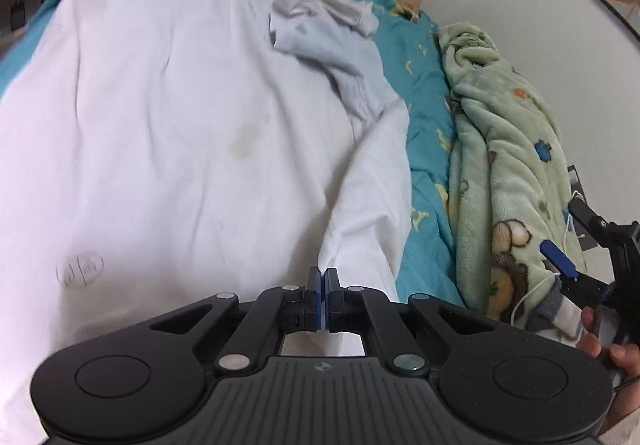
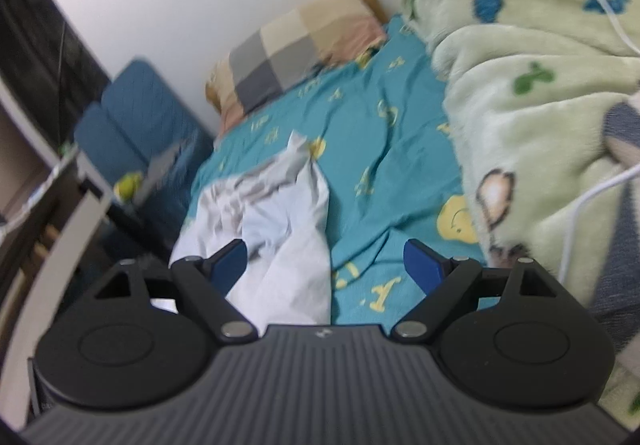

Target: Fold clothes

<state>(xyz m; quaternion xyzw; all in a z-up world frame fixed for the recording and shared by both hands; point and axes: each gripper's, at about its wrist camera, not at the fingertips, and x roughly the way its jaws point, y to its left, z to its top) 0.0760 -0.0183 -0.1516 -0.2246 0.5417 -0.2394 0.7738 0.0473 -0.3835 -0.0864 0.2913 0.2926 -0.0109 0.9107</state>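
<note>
A white T-shirt (image 1: 168,117) lies spread on the teal bedsheet (image 1: 424,93), with a sleeve bunched at its far right. My left gripper (image 1: 322,277) is shut on the shirt's near right edge, and the cloth rises into the pads. My right gripper (image 2: 326,263) is open and empty above the bed, with a crumpled part of the white shirt (image 2: 280,229) below its left finger. The right gripper also shows in the left wrist view (image 1: 568,241), held by a hand at the far right.
A green fleece blanket (image 1: 504,173) is piled along the wall on the bed's right side, with a white cable on it. A checked pillow (image 2: 296,45) lies at the head of the bed. A blue padded chair (image 2: 140,125) and shelving stand left of the bed.
</note>
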